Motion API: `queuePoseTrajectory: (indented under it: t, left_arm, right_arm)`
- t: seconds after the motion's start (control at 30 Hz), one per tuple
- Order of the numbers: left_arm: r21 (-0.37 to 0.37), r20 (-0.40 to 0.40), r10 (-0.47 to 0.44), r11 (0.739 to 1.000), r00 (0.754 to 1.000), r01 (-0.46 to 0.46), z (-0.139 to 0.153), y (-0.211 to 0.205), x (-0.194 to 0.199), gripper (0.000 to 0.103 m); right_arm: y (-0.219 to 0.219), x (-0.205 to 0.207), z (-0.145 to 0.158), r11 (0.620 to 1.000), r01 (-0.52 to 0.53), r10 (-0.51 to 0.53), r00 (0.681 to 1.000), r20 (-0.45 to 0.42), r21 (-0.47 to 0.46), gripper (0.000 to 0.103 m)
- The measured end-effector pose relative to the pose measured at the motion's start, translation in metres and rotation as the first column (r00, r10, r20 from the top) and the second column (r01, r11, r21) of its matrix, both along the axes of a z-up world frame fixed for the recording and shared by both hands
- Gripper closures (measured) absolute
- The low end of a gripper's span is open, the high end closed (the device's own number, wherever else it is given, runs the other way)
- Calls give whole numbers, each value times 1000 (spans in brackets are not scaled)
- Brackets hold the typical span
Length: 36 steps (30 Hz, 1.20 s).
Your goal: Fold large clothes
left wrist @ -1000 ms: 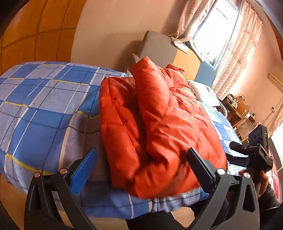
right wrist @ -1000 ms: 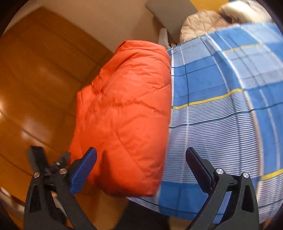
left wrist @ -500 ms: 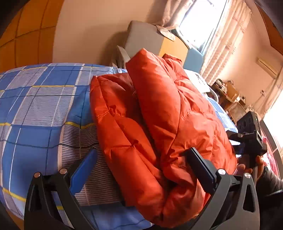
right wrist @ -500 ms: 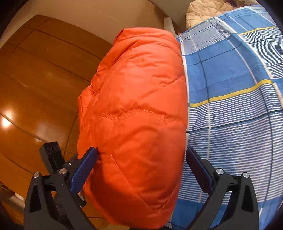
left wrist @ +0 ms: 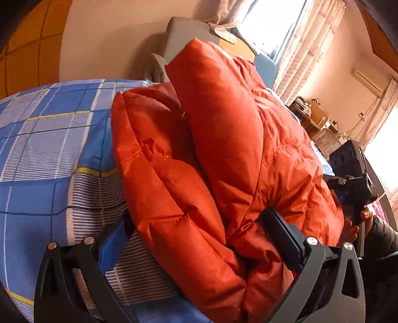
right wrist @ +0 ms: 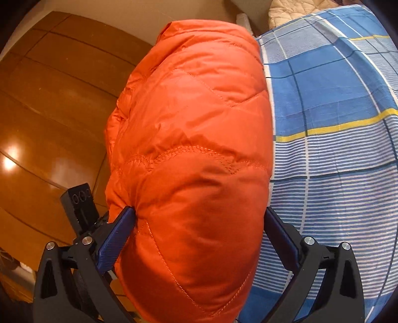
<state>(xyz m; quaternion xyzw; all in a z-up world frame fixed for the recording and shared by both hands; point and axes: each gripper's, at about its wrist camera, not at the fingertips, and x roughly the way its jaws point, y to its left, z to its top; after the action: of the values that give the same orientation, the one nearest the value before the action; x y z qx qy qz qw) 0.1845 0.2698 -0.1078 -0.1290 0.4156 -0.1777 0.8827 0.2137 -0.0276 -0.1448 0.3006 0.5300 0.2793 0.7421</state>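
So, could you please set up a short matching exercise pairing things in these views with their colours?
Things:
1. jacket
2. bedsheet
3. claw pads
4. curtains

Colours:
A. dark blue
B. orange
C. pale pink
D. blue check with yellow lines

Pairs: 1-B, 2-D, 3-A, 4-C

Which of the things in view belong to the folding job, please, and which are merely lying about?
Job: orange puffer jacket, left gripper, right gripper, blue checked bedspread.
Lying about: beige quilt, curtains, cluttered shelf.
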Motion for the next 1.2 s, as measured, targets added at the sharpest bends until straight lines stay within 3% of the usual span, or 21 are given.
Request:
queuePoseTrajectory:
  t: [0.1, 0.13, 0.23, 0.3, 0.4, 0.6, 0.9, 1.2]
  left_arm:
    - [-42, -25, -18, 999, 1000, 17, -11, 1, 7, 3]
    - [-78, -38, -30, 997, 999, 27, -16, 1, 9, 9]
    - [-166, -39, -39, 986, 998, 32, -27, 2, 11, 21]
    - [-204, -27, -43, 978, 999, 36, -28, 3, 10, 32]
    - [-215, -6, -48, 976, 999, 45, -25, 3, 6, 43]
    - [-217, 17, -38, 975, 999, 41, -13, 2, 1, 55]
    - [-189, 86, -73, 978, 994, 89, 24, -34, 10, 61]
    - [-147, 128, -201, 965, 971, 219, 49, -113, 69, 62]
  right_arm:
    - [5, 3, -1, 1000, -13, 14, 1000, 5, -6, 5]
    - [7, 4, -1, 1000, -20, 20, 1000, 12, -12, 6]
    - [12, 5, 3, 999, -23, 24, 999, 32, -34, 18]
    - [16, 4, 8, 997, -29, 33, 998, 57, -66, 31]
    - [18, -1, 19, 994, -32, 42, 994, 104, -102, 46]
    - [30, -10, 50, 980, -47, 92, 970, 226, -196, 62]
    - [3, -20, 88, 975, 4, 78, 929, 362, -221, 67]
    - [-79, -20, 111, 962, 150, -38, 900, 434, -227, 68]
